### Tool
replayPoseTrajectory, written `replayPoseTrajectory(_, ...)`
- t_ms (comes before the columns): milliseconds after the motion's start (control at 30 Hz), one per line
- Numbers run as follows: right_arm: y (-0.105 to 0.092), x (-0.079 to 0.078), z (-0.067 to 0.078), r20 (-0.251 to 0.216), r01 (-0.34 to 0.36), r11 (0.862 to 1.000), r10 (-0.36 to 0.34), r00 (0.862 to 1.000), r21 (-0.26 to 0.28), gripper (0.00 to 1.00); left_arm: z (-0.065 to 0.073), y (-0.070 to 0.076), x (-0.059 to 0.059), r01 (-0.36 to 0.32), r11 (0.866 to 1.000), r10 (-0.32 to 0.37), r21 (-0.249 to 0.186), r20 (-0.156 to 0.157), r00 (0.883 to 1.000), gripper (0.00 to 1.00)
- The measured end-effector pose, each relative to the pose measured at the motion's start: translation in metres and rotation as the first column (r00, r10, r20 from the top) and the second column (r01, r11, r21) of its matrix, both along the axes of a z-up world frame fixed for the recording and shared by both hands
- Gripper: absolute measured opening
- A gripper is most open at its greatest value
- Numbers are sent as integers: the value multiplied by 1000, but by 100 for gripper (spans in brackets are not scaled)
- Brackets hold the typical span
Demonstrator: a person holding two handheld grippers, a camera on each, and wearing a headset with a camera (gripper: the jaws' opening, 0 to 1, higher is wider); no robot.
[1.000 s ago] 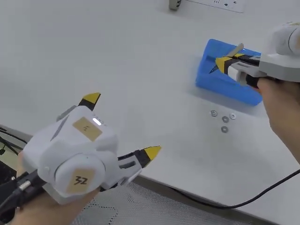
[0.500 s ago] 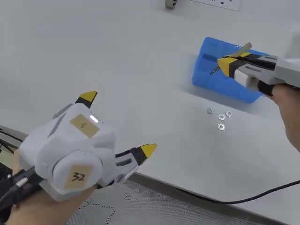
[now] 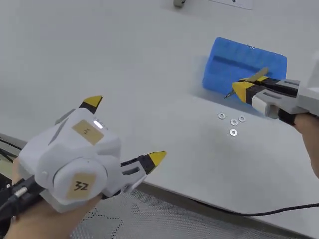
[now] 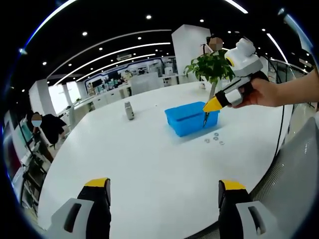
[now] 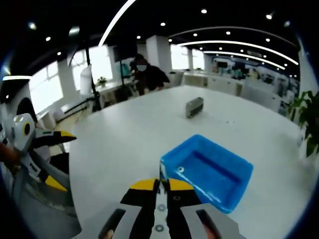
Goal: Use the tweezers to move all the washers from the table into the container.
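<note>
white left gripper (image 3: 125,131) marked 32, yellow-tipped black jaws, black cable (image 3: 12,195)

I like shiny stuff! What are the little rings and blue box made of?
The washers look like metal: silvery, glinting a little. The blue container looks like plastic: even bright colour, smooth rounded walls. That's only my guess from looks.

Head view: right claw (image 3: 239,90) cut off at 3 o'clock edge; it hides container (image 3: 234,57) near corner. Tweezers (image 3: 229,94) mostly buried in it, tip too small to tell if loaded. Grey obj (image 3: 180,3) cropped at 12 o'clock.
</note>
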State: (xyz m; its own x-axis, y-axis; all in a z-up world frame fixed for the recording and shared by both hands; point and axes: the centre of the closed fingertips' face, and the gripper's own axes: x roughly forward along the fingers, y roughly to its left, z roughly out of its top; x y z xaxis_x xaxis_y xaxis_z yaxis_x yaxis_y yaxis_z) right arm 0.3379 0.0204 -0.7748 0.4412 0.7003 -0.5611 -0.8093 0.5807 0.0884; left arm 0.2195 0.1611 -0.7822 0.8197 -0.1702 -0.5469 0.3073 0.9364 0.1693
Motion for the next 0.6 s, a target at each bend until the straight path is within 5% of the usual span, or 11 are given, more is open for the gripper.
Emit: replayPoseTrajectory(600,-6,-3,-31,-41,4,998,-7,999,-68,4,-2,0,-1,3,1000,-3,7,-11,1000,91)
